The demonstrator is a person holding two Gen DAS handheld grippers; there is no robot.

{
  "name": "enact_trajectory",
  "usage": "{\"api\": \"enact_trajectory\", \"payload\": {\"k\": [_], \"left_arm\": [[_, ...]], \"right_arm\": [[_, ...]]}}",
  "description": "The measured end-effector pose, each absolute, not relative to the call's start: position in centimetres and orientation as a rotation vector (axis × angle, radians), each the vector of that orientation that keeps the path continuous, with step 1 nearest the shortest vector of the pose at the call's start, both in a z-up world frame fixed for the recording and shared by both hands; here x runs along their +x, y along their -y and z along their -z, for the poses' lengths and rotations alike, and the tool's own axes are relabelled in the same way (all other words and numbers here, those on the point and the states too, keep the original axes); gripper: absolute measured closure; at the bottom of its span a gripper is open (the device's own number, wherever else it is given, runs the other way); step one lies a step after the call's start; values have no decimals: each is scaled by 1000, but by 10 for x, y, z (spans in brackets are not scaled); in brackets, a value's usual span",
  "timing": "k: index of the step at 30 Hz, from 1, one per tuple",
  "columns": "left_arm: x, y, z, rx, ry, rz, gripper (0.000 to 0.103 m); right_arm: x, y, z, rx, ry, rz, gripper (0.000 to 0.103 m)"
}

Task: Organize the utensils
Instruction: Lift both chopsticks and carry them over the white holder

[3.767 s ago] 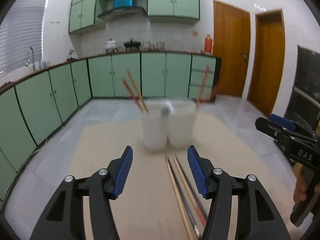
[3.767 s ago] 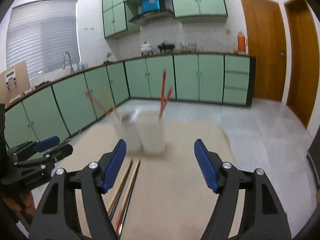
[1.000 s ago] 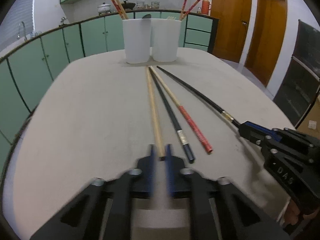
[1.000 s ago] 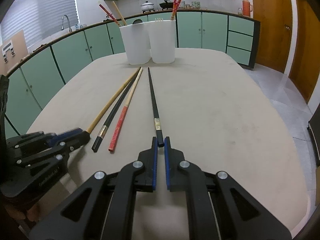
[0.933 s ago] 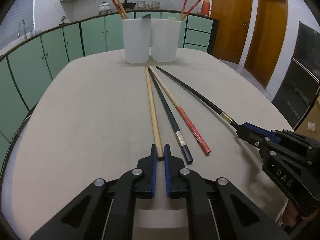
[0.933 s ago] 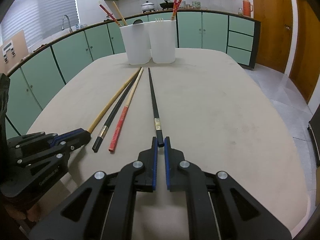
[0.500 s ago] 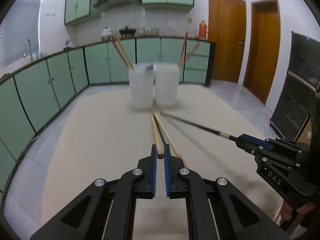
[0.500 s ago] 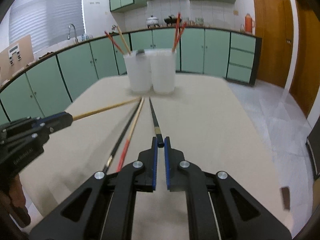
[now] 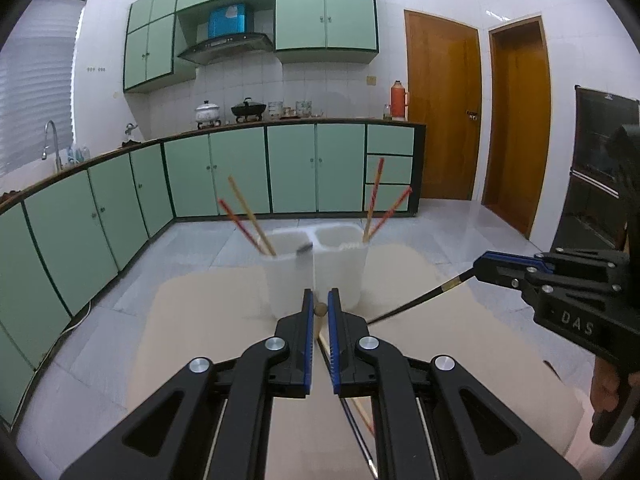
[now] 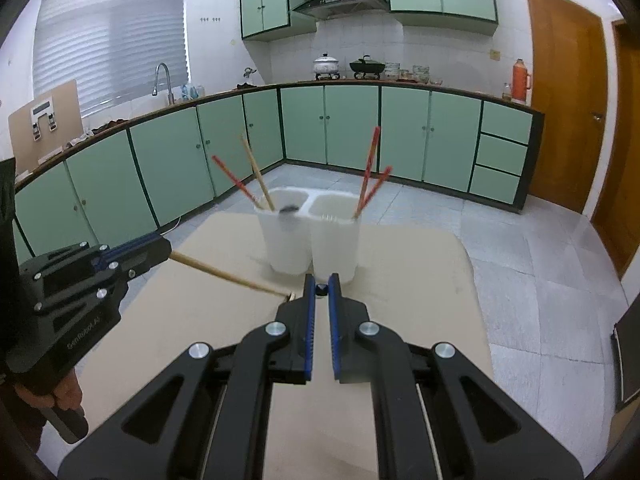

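At frame centre, the left gripper [image 9: 319, 310] clenches a wooden chopstick [image 10: 224, 274] and the right gripper [image 10: 321, 290] a black chopstick [image 9: 416, 303], both raised by one end, likely for dropping into the white holders [image 10: 310, 236] just beyond.

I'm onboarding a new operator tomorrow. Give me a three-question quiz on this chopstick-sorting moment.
1. True or false: the left tongs are shut on a pale wooden chopstick.
2. The right tongs grip: A) a red chopstick B) a black chopstick C) nothing.
3. Fill in: red chopsticks stand in ___ of the two white plastic holders.

Key: 1 true; 2 B; 3 both.
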State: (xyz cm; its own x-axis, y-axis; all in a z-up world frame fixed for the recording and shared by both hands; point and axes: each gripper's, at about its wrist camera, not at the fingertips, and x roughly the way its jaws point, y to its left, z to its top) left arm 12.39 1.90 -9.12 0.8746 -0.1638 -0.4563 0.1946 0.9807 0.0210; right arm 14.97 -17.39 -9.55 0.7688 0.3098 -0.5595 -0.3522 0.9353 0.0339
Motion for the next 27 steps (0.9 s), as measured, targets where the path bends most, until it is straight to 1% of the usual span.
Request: {"api": "enact_trajectory", "payload": {"k": [8, 16, 21, 27], "left_arm": [[164, -26, 62, 72, -472, 209, 96], [161, -23, 37, 88, -446, 247, 96], [163, -28, 10, 66, -402, 272, 96], [177, -33, -35, 71, -316, 269, 97]], "right_arm": [[188, 163, 55, -123, -609, -399, 98], [202, 163, 22, -159, -589, -454, 98], [214, 168, -5, -119, -568, -494, 98], [236, 162, -49, -119, -497, -503, 98]]}}
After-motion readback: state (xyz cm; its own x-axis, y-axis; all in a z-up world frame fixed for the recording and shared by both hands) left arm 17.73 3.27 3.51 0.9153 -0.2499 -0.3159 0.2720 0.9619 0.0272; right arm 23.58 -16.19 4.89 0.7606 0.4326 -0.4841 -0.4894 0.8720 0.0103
